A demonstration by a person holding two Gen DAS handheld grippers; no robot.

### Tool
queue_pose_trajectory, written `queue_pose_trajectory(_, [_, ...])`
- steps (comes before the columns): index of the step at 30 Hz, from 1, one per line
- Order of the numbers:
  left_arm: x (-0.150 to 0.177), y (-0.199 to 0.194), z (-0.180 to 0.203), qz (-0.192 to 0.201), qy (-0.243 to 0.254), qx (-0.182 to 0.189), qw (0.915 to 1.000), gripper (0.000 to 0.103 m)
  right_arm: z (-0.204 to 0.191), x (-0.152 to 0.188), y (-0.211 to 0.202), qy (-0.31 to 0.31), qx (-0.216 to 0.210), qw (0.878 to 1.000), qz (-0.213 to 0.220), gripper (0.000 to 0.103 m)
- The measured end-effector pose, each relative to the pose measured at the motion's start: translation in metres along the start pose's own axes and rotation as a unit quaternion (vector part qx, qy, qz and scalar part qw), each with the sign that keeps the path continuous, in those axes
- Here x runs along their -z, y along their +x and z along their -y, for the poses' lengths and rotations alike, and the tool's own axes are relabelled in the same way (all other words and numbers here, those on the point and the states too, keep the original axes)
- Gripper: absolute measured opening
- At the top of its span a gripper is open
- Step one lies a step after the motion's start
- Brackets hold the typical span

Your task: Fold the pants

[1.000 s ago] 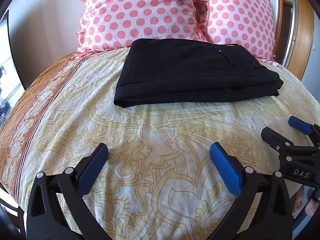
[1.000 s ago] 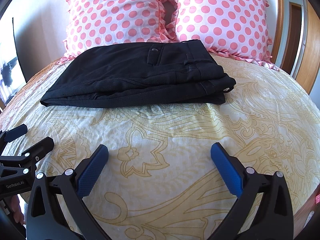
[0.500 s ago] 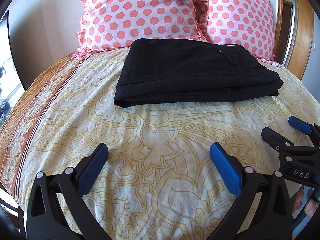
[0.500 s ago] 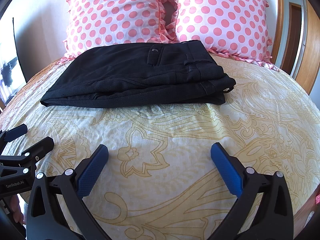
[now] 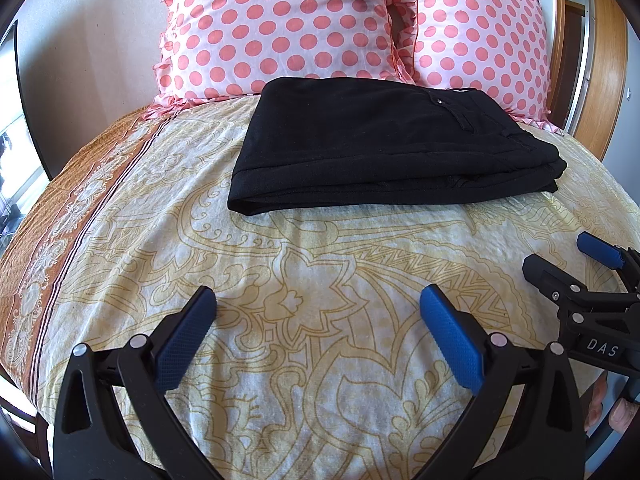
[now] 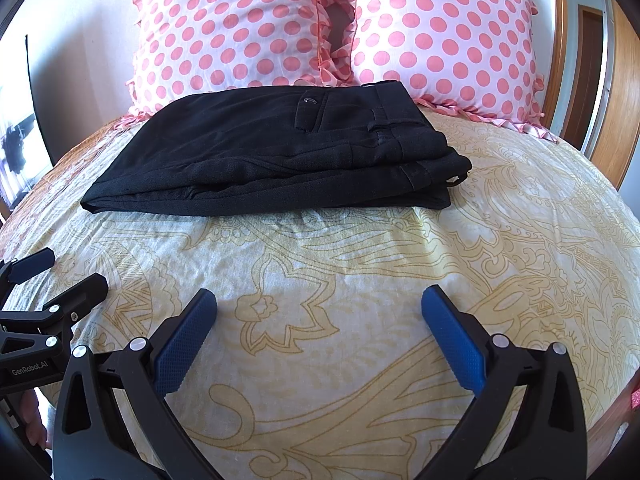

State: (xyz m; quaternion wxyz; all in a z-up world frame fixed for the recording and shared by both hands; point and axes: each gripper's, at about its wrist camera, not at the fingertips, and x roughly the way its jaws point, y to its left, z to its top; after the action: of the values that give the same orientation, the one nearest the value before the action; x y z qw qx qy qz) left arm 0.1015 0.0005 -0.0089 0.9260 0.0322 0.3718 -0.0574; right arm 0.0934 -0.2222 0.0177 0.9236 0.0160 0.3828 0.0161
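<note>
Black pants (image 5: 384, 148) lie folded flat in stacked layers on bedspread (image 5: 304, 280).

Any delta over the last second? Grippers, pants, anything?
Nothing visibly changed. The left gripper and right gripper stay open and empty above the yellow patterned bedspread, and the folded black pants lie untouched in front of the pink polka-dot pillows.

I see a bed under a cream bedspread (image 6: 360, 264) with a yellow floral pattern, two pink polka-dot pillows (image 5: 280, 24) propped against a pale wall (image 5: 88, 48), wooden door panels (image 6: 624, 92) at right, daylight at left.
</note>
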Motion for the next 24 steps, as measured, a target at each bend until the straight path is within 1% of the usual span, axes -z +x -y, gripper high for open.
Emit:
queue_pose_trajectory(18, [0.0008, 0.0, 0.0001, 0.0, 0.001, 0.0, 1.0, 0.101, -0.0001, 0.0003, 0.0001, 0.0, 0.0, 1.0, 0.0, 0.102])
queue_pose_trajectory(24, [-0.0019, -0.0003, 0.0008, -0.01, 0.0, 0.0, 0.9999, 0.101, 0.0, 0.0003, 0.0, 0.0, 0.0, 1.0, 0.001, 0.102])
